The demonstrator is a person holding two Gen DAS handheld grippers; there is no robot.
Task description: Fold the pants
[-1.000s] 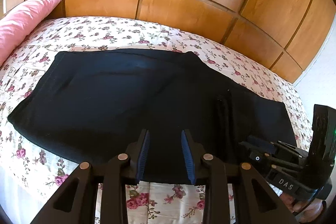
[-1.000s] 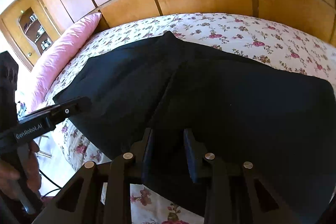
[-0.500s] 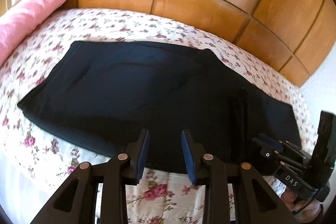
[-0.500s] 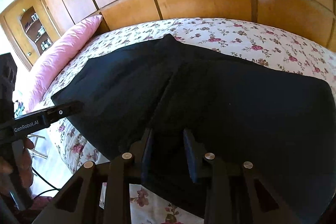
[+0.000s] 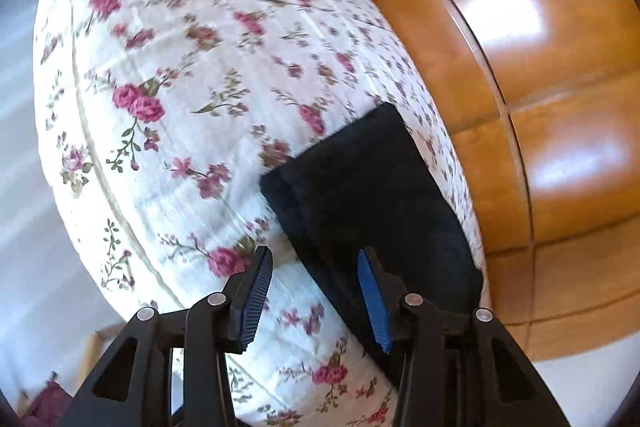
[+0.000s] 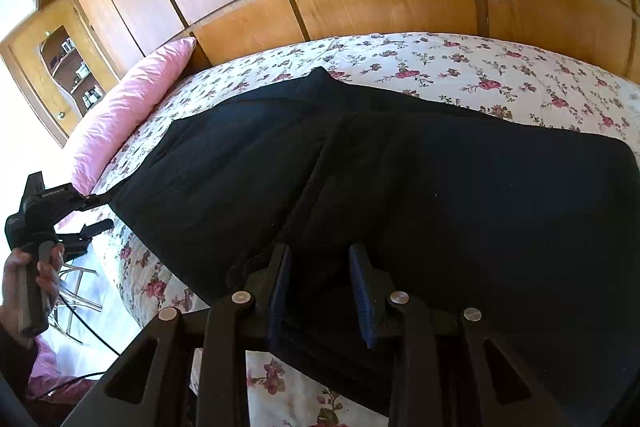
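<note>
The left hand-held gripper (image 5: 316, 297), jaws opening and empty, straddles the black fabric pants' (image 5: 372, 195) hem edge. The right hand-held gripper (image 6: 322, 291) clamps their near edge at 6 o'clock. Bare floral bedspread (image 5: 192, 75) extends toward 11 o'clock.

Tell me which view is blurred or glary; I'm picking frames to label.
Left wrist view: motion-smeared floral bedspread, hot glare patches on the wood panels. Right wrist view: sharp, black pants crisp, window side blown out white, fisheye bending the panels.

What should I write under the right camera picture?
Right gripper at the near edge of black pants spread on a flowery bed.
</note>
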